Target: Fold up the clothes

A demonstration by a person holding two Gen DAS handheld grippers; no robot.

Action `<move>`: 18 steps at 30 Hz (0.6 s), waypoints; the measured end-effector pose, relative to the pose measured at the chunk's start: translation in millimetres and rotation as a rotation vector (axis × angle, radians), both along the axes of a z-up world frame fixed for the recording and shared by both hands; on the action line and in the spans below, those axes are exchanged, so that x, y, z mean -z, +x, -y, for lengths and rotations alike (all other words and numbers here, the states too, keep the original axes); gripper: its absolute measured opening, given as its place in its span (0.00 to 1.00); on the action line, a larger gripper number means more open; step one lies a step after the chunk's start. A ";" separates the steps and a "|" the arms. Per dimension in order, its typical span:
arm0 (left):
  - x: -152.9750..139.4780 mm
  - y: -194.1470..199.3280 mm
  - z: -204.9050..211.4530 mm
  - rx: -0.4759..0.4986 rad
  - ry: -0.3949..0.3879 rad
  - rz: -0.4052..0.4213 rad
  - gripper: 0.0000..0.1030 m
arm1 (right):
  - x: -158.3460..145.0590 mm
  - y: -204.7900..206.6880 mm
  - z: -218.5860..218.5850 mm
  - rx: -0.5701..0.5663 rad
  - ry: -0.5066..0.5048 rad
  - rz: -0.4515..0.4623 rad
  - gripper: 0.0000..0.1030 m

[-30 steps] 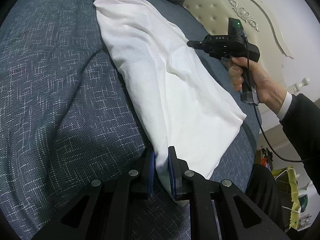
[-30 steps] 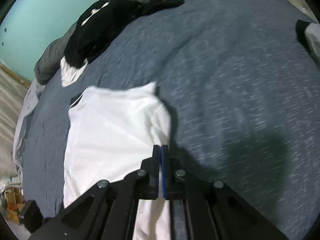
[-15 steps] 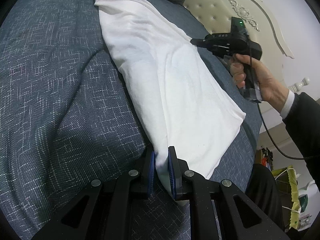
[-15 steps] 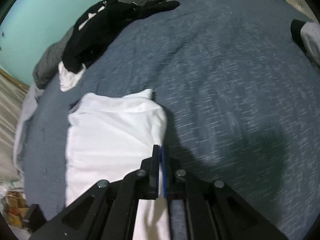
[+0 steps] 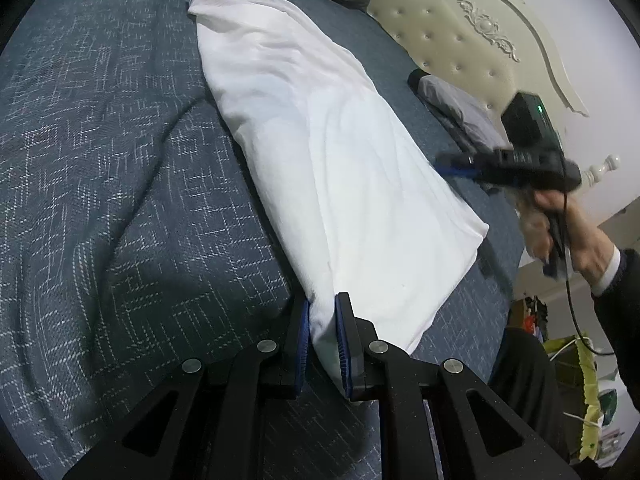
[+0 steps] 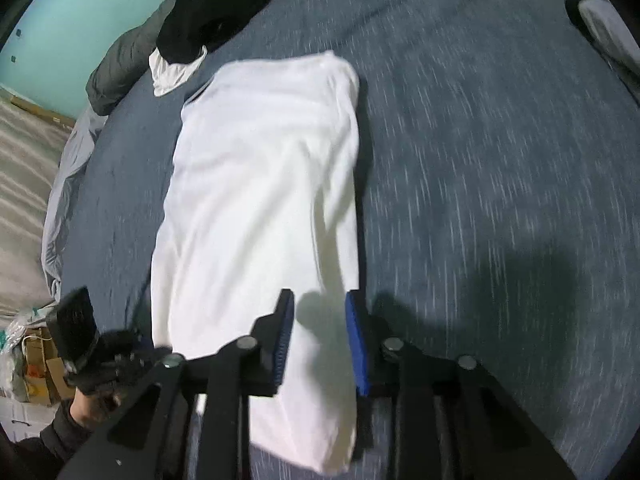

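A white garment (image 5: pixel 340 168) with a dark-trimmed collar lies folded into a long strip on the blue bedspread (image 5: pixel 100 160). My left gripper (image 5: pixel 322 340) is shut on its near corner, blue pads pinching the cloth. A hand holds my right gripper (image 5: pixel 444 160), blurred, just off the strip's right edge. In the right wrist view the right gripper (image 6: pixel 320 332) hangs over the garment (image 6: pixel 260 200) with its jaws opening. The folded edge shows between the pads (image 6: pixel 356 340), which do not press it. The left gripper's body (image 6: pixel 74 320) shows at the lower left.
A pile of black clothes (image 6: pixel 224 4), a white cloth (image 6: pixel 172 72) and a grey quilt (image 6: pixel 120 68) lie at the far end of the bed. A grey item (image 5: pixel 452 100) rests near the cream tufted headboard (image 5: pixel 460 40). Clutter (image 5: pixel 588 380) stands beside the bed.
The right gripper let go of the garment's folded edge, spread its jaws and drew back along the strip. The left gripper kept its grip and stayed put.
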State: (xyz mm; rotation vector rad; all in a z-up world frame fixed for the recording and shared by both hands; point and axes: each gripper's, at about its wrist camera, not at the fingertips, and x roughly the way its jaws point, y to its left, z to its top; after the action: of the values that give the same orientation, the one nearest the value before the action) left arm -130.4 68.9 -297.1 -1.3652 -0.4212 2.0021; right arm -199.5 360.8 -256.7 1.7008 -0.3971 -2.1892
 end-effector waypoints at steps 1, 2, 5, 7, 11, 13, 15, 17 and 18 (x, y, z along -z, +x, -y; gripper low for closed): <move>-0.1 0.6 -0.4 -0.001 -0.001 -0.001 0.13 | 0.9 4.8 -1.0 0.002 0.000 -0.002 0.08; 0.0 0.9 -0.7 -0.002 -0.001 -0.002 0.13 | 1.9 8.0 -0.8 0.000 0.002 -0.006 0.03; -1.3 5.8 -1.9 -0.003 0.002 -0.003 0.13 | 3.2 14.3 -2.7 0.006 0.007 -0.025 0.01; -0.7 5.8 -0.7 -0.005 0.005 0.000 0.13 | 0.5 16.2 -8.6 0.034 0.000 -0.041 0.01; -1.8 2.1 -1.0 -0.004 0.004 0.001 0.13 | 3.2 21.7 -22.8 0.075 0.002 -0.035 0.01; -1.5 1.1 -1.0 -0.002 0.006 0.003 0.13 | 3.7 19.6 -20.9 0.064 0.011 -0.021 0.01; -1.0 0.2 -0.8 -0.002 0.009 0.006 0.13 | 3.7 19.0 -19.9 0.066 0.012 -0.013 0.01; -1.4 0.3 -1.8 -0.001 0.009 0.007 0.13 | 2.6 14.3 -22.5 0.095 0.020 -0.002 0.01; -1.2 0.4 -2.0 -0.001 0.008 0.006 0.13 | 1.3 11.6 -23.1 0.118 0.037 -0.003 0.01</move>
State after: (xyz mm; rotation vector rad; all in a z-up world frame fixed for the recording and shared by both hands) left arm -130.1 70.9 -295.8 -1.3666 -0.4322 1.9953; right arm -187.9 383.9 -258.0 1.7345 -0.4703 -2.2949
